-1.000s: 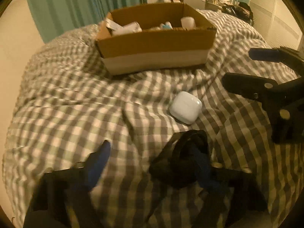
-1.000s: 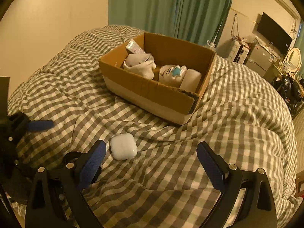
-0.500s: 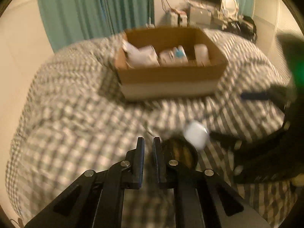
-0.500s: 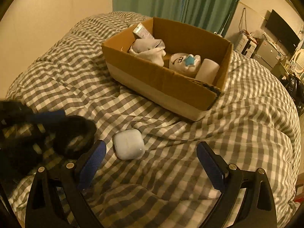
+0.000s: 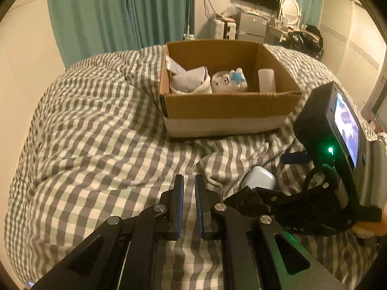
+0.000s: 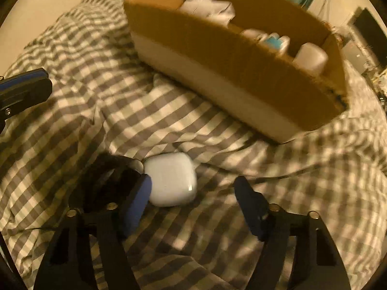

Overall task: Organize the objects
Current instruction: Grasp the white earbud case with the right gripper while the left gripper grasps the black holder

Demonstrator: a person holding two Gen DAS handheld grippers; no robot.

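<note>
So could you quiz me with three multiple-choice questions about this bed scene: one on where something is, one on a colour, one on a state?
1. Where is the white earbud case?
A. inside the box
B. on the checked blanket
C. on the floor

2. What colour are the curtains?
A. teal green
B. red
C. white

3. How is the cardboard box?
A. taped shut
B. open-topped, holding things
C. flattened

Answers:
1 B: it lies on the blanket, in front of the box.
2 A: teal green folds hang behind the bed.
3 B: its top is open, with pale items inside.
</note>
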